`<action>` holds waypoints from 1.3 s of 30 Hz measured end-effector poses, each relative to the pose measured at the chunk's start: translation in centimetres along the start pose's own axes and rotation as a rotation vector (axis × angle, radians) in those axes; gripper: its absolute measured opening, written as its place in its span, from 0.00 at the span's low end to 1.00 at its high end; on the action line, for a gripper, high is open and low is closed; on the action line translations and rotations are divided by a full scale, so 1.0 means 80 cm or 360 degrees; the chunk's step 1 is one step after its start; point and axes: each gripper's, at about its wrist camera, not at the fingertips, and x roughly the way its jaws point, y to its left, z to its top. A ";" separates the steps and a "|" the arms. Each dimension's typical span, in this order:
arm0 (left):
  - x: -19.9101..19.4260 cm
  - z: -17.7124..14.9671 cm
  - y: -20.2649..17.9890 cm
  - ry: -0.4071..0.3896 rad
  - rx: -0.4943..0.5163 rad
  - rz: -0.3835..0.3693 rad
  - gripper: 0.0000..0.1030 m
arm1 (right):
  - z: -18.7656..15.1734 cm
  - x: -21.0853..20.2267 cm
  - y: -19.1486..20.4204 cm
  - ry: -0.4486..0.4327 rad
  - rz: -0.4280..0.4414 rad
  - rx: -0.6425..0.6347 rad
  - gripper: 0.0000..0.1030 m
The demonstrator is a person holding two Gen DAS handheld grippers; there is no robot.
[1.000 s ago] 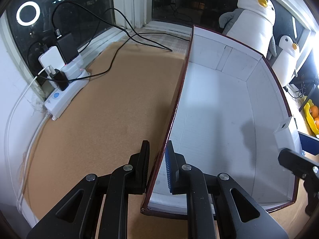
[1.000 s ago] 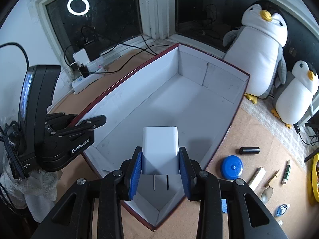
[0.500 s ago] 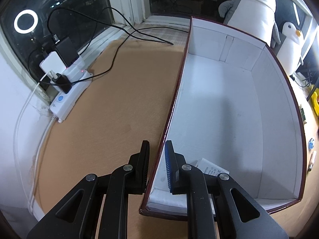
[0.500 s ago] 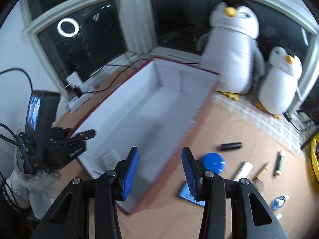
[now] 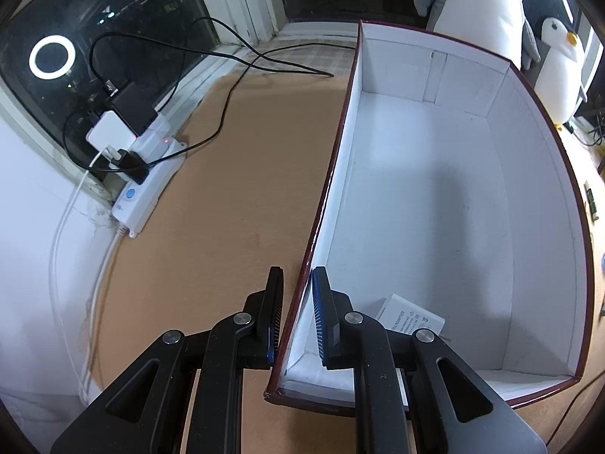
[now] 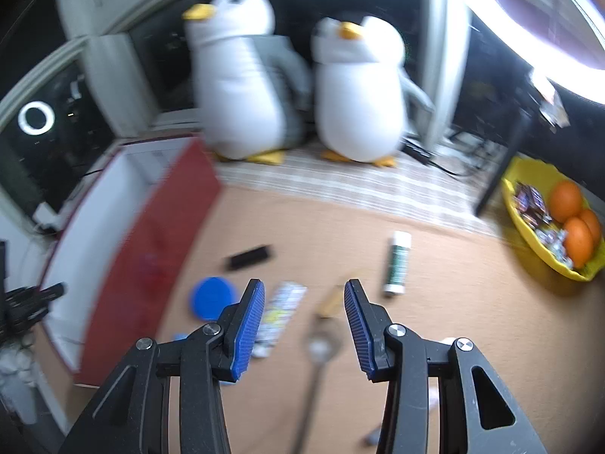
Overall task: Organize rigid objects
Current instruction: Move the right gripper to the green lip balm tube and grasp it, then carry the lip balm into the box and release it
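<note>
Big open box [image 5: 472,196], white inside, dark red outside, long axis running away from the left wrist camera toward the window; its only visible content is a white power adapter [image 5: 410,316] with printed label up, flat on the floor at the near end, partly hidden behind the left tool. Left tool [image 5: 297,317] clamped on the box's near long wall, one finger outside, one inside. Right tool [image 6: 302,325] open, nothing between its blue pads, jaws just been opening; it hangs over the tan cork tabletop [image 6: 472,302] to the right of the box. Loose items there, view blurred: blue round lid [image 6: 210,297] just beside the box wall, black short cylinder [image 6: 248,257] lying roughly crosswise, white printed tube [image 6: 278,312] lengthwise away from the camera, green-and-white stick [image 6: 397,263] also lengthwise, small tan piece [image 6: 331,300], and a metal spoon [image 6: 319,352] with bowl away from the camera, handle toward it, under the tool gap. Yellow bowl [image 6: 529,238] at right edge holds oranges [image 6: 576,230] and wrapped sweets. Two white plush penguins [image 6: 295,75] stand on a striped mat behind. Left of the box: white power strip [image 5: 145,193] with chargers and black cables by the window.
</note>
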 end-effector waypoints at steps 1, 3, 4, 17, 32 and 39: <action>0.001 0.001 -0.001 0.0006 0.0005 0.0008 0.13 | 0.000 0.006 -0.012 0.0007 -0.0015 0.0019 0.39; 0.002 0.001 -0.004 0.0017 0.0014 0.0033 0.13 | 0.001 0.020 -0.033 0.0025 -0.0048 0.0061 0.39; 0.002 0.001 -0.005 0.0022 0.0015 0.0037 0.13 | 0.002 0.027 -0.042 0.0036 -0.0056 0.0082 0.39; 0.005 0.004 -0.013 0.0074 0.0012 0.0116 0.17 | 0.011 0.104 -0.095 0.0188 -0.0038 0.0175 0.35; 0.005 0.003 -0.012 0.0052 -0.0004 0.0095 0.17 | 0.008 0.135 -0.082 0.0287 -0.0124 0.0089 0.13; 0.003 0.001 -0.006 0.0012 -0.0035 0.0028 0.17 | 0.016 0.097 -0.062 0.0219 -0.0121 0.0055 0.13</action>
